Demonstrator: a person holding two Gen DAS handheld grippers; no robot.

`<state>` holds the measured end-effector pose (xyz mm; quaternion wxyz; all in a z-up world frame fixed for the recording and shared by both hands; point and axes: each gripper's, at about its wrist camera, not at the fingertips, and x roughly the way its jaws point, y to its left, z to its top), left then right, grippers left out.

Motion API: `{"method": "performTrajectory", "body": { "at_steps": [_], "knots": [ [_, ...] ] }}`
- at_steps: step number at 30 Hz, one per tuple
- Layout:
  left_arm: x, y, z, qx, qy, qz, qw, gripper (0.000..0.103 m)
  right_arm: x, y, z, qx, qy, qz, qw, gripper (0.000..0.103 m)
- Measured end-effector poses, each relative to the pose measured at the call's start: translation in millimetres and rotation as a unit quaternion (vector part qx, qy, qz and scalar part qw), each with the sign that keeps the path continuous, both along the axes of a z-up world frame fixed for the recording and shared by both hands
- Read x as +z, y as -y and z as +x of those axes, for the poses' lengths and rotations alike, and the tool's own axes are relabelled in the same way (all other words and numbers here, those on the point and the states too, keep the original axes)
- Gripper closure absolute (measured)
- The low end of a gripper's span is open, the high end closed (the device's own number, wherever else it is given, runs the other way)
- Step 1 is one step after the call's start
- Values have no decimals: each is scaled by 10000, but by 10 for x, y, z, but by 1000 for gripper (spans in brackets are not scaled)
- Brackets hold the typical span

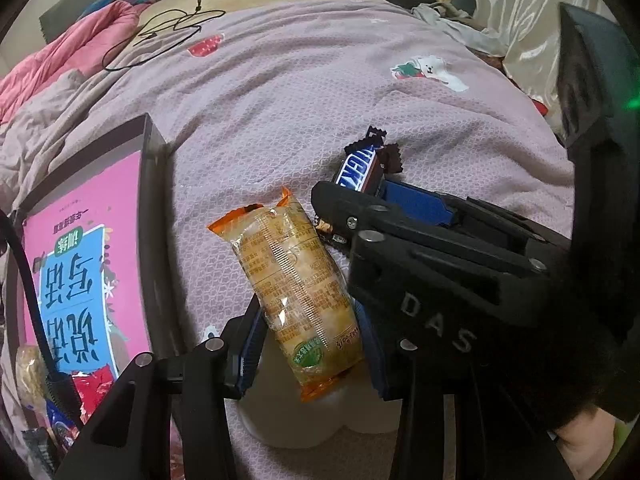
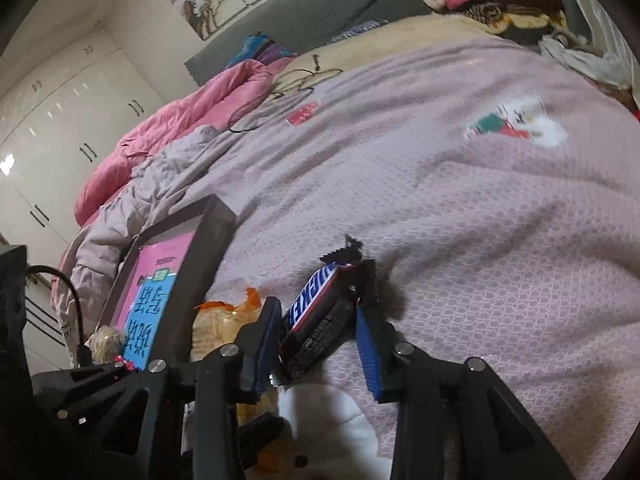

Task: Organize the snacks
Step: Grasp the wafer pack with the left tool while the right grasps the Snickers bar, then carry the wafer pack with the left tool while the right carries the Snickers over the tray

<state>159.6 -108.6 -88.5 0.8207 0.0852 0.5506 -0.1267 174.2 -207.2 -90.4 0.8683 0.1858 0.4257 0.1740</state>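
The left gripper is clamping an orange-ended pastry packet between its blue pads, the packet standing lengthwise over the pinkish bedspread. Just beside it, the right gripper is closing around a Snickers bar — the left pad is touching the wrapper, while the right pad seems slightly off it (motion blur is making contact hard to judge), so I cannot tell whether the grip is firm. A dark-rimmed box with a pink printed bottom is lying to the left, with a few snacks in its near corner — a red wrapper among them.
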Motion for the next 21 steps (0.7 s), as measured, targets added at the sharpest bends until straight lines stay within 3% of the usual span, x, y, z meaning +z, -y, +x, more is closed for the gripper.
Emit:
{"method": "performTrajectory", "body": {
  "at_steps": [4, 13, 21],
  "knots": [
    [74, -15, -36, -41, 73, -50, 10000, 58, 139, 19, -64, 79, 216, 181, 9996, 85],
    [273, -129, -98, -21, 191, -230, 9995, 66, 415, 216, -293, -371, 651, -213, 9970, 86],
    [486, -241, -240, -11, 291, -390, 9988, 66, 563, 404, -541, -614, 818, -125, 9947, 86]
  ]
}}
